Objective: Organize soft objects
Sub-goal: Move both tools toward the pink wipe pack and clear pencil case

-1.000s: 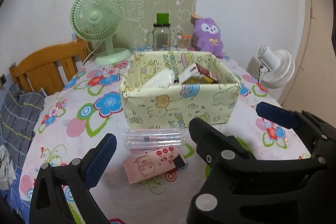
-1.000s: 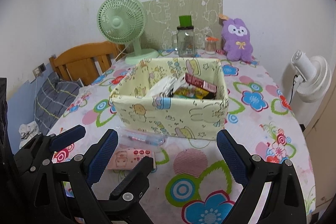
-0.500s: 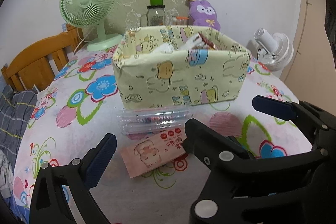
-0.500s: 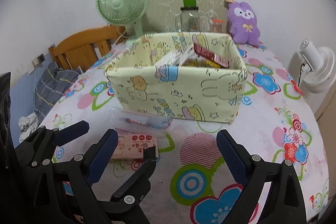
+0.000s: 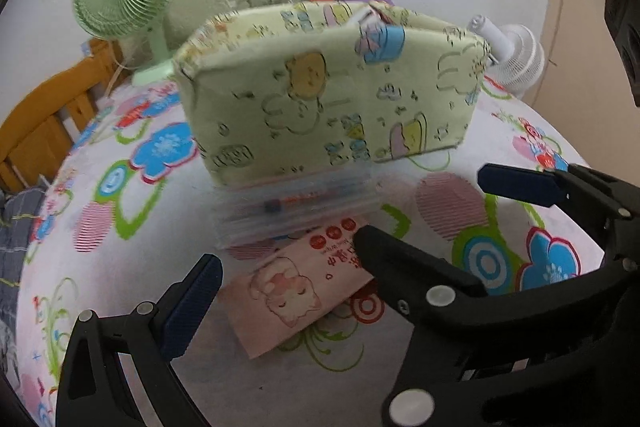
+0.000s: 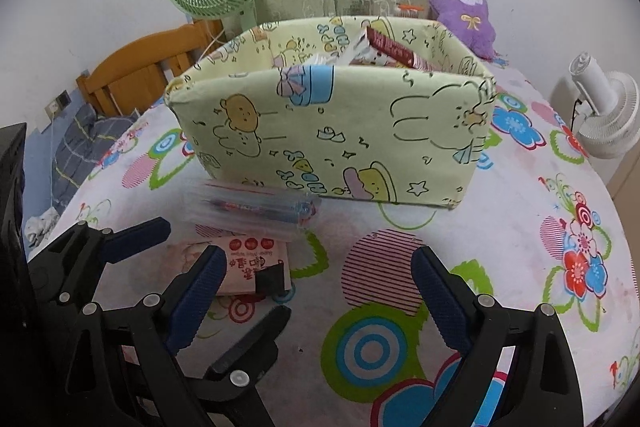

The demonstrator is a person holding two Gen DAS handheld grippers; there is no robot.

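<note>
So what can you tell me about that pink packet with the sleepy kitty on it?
The pink packet is a flat, soft-looking pack, perhaps wet wipes. It has a cartoon kitty with closed eyes, red round marks and red writing at one end. It lies flat on the flowery tablecloth, just in front of a clear plastic pouch of pens, whose near edge meets it. The open left tool hovers over it, one finger hiding a corner. Whether that finger touches it is unclear.

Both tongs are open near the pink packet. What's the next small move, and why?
Probably lower the left tongs and close on the pink wipes packet: it lies flat between the open jaws, ungrasped, before the fabric box.
</note>
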